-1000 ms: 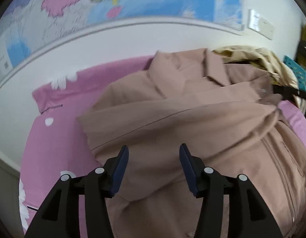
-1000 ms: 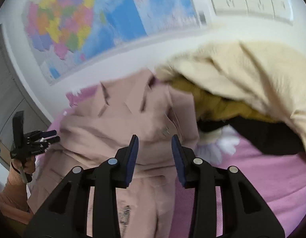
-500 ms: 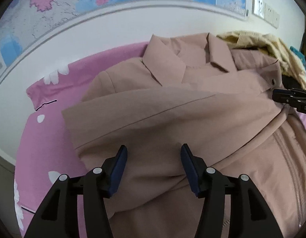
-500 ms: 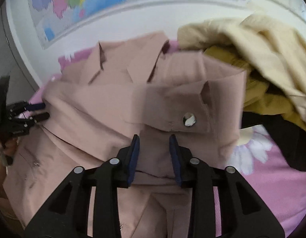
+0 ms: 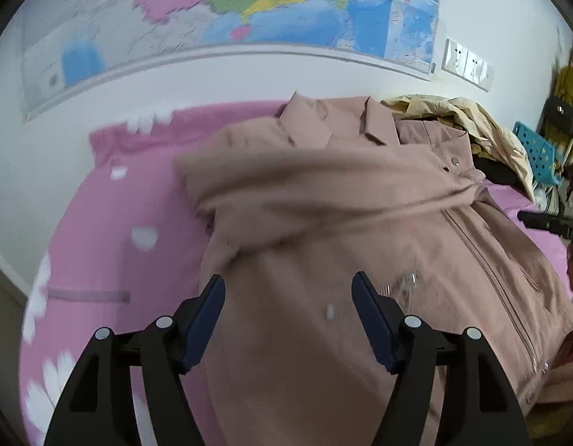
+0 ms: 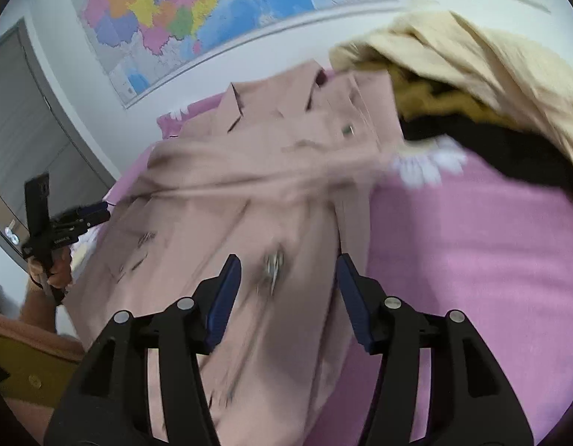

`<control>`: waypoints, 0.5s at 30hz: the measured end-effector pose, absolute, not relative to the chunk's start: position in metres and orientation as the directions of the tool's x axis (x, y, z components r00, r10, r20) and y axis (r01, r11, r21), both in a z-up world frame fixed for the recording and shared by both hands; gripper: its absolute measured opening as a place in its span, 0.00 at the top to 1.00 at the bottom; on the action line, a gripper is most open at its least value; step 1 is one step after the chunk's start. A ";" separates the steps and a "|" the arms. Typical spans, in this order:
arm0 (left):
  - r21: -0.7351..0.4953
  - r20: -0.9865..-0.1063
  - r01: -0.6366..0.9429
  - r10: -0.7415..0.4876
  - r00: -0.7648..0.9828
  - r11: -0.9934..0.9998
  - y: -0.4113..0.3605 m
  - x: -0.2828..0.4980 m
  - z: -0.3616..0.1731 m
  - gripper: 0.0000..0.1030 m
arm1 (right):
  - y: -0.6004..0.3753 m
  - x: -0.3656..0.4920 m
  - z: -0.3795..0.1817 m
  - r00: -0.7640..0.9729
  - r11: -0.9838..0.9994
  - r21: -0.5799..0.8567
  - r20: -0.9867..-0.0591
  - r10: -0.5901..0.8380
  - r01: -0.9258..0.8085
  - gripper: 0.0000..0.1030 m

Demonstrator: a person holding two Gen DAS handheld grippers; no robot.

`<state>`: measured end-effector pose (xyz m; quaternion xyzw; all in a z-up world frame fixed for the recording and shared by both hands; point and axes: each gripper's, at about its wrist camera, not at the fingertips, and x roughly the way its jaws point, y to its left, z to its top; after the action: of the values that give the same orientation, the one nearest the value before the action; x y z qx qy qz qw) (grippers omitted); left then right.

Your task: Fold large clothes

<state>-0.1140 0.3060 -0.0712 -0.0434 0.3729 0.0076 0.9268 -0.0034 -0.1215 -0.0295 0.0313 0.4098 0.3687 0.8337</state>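
A dusty-pink zip jacket [image 5: 353, 230] lies on the pink bed cover [image 5: 100, 230], collar toward the wall, both sleeves folded across its front. It also shows in the right wrist view [image 6: 249, 193]. My left gripper [image 5: 288, 319] is open and empty, hovering above the jacket's lower left part. My right gripper [image 6: 286, 297] is open and empty above the jacket's zipper near its right edge. The right gripper's tip shows in the left wrist view [image 5: 546, 223], and the left gripper shows in the right wrist view [image 6: 78, 219].
A heap of cream, mustard and black clothes [image 6: 472, 85] sits at the jacket's right shoulder, also seen in the left wrist view [image 5: 483, 137]. A map [image 5: 227, 11] hangs on the white wall behind the bed. A blue crate [image 5: 539, 152] stands far right. A grey door [image 6: 22, 130] is at left.
Both grippers have pulled back from the collar area toward the jacket's lower part and opened wider. The sleeve cuff near the right gripper now lies flat across the jacket.
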 end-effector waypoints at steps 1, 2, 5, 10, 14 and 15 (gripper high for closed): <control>-0.095 -0.698 -0.059 -0.024 0.716 0.994 0.310 -0.122 -0.074 0.34 | -0.129 -0.009 -0.033 0.389 0.725 0.377 -0.654 0.649 -0.576 0.45; -0.103 -0.701 -0.069 -0.024 0.713 0.992 0.314 -0.128 -0.076 0.34 | -0.139 -0.015 -0.035 0.382 0.717 0.408 -0.641 0.666 -0.565 0.40; -0.158 -0.712 -0.093 -0.047 0.701 0.983 0.327 -0.153 -0.082 0.34 | -0.160 -0.028 -0.042 0.367 0.699 0.478 -0.613 0.699 -0.532 0.31; -0.255 -0.734 -0.085 -0.136 0.665 0.963 0.334 -0.181 -0.101 0.31 | -0.185 -0.050 -0.054 0.339 0.678 0.553 -0.596 0.728 -0.484 0.23; -0.278 -0.736 -0.079 -0.159 0.658 0.957 0.331 -0.195 -0.107 0.27 | -0.186 -0.062 -0.062 0.303 0.658 0.582 -0.594 0.745 -0.478 0.20; -0.291 -0.732 -0.065 -0.179 0.657 0.955 0.329 -0.197 -0.107 0.26 | -0.185 -0.065 -0.063 0.295 0.653 0.581 -0.595 0.748 -0.486 0.20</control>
<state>-0.1969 0.3287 -0.1066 -0.1475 0.4128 -0.0317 0.8982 -0.0655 -0.1848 -0.0625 0.1464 0.4478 0.3898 0.7913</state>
